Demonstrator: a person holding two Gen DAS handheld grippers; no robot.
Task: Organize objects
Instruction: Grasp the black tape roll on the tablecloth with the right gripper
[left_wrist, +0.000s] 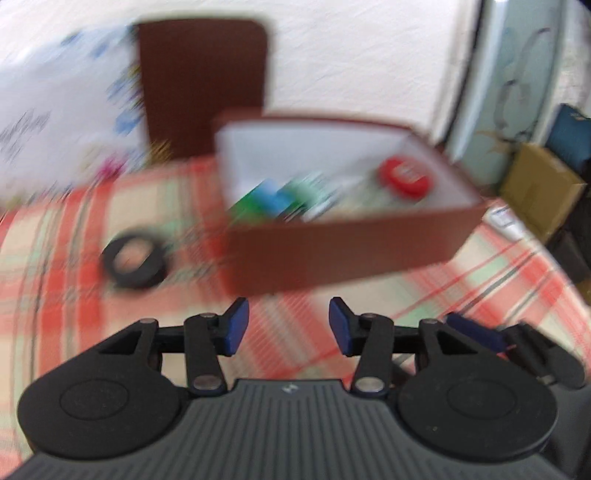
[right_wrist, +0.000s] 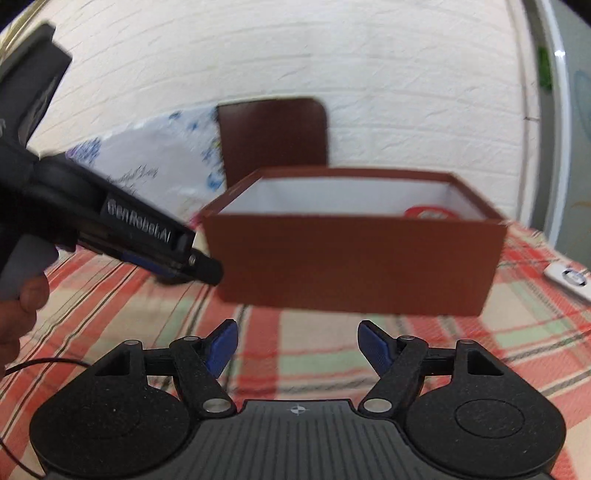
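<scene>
Brown box (left_wrist: 332, 251) sitting on the plaid-covered surface (left_wrist: 66, 236), lid off and leaning upright against the white wall behind it (left_wrist: 203, 85). Inside, from the left wrist view: red round cap (left_wrist: 404, 177) toward the far right corner, plus some green and blue packets (left_wrist: 273, 199) (too blurry to name properly). Black tape roll (left_wrist: 133, 258) lying flat on the cloth just left of the box, not touching it. Left gripper (left_wrist: 288, 325) spread wide, holding nothing, hovering short of the box's front wall. Right gripper (right_wrist: 297, 347) same deal, blue pads apart and empty. White remote-looking thing (right_wrist: 569, 278) off to the right of the box.
</scene>
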